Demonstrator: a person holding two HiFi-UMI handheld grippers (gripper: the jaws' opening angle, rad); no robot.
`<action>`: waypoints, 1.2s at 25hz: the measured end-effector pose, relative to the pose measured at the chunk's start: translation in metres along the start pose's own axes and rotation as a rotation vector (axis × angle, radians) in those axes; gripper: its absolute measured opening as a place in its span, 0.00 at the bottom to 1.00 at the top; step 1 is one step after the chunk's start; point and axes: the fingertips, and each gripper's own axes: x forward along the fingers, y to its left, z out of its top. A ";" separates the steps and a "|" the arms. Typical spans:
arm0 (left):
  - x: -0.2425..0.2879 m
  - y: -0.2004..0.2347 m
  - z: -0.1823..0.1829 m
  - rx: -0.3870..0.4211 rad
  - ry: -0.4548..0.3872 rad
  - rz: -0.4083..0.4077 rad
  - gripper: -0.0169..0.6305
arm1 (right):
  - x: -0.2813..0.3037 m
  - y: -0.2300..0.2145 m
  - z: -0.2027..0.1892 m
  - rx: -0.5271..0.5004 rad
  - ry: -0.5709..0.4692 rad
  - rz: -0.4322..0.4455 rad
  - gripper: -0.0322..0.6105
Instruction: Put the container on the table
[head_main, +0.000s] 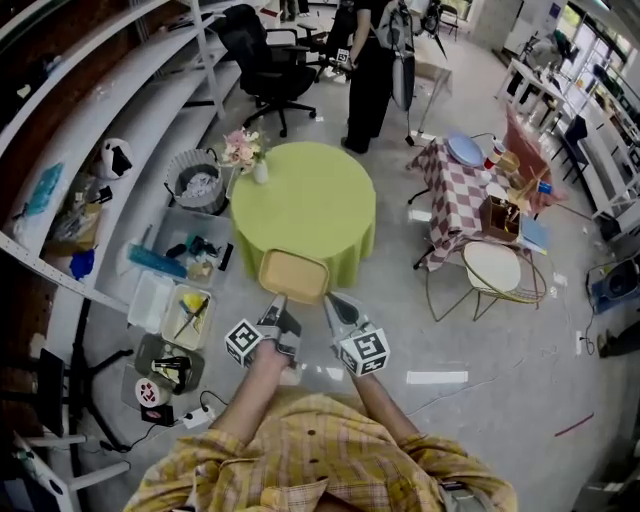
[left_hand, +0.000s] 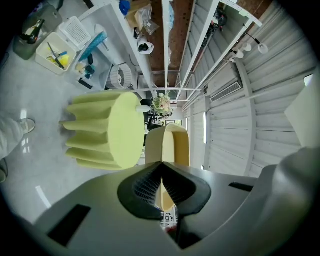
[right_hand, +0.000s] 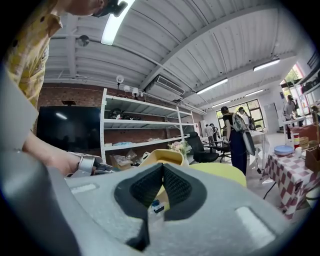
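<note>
Table (head_main: 310, 200) edge: container (head_main: 293, 275) in left tool (head_main: 280, 301), right tool (head_main: 331, 301)

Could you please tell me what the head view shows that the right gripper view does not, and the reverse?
Only the head view shows the floor bins and the wire basket beside the shelving. Only the right gripper view shows the ceiling lights and the dark screen. Both show the yellow container, gripped at its rim by the right hand-held gripper, plus the green table and the checkered table.
</note>
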 end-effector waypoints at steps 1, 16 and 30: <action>0.007 -0.002 0.006 -0.001 0.003 0.001 0.05 | 0.008 -0.003 0.003 0.001 0.000 -0.005 0.05; 0.084 -0.011 0.091 -0.020 0.050 0.019 0.05 | 0.111 -0.033 0.019 0.016 0.012 -0.086 0.05; 0.147 -0.001 0.136 -0.032 0.138 0.047 0.05 | 0.174 -0.059 0.018 0.034 0.038 -0.168 0.05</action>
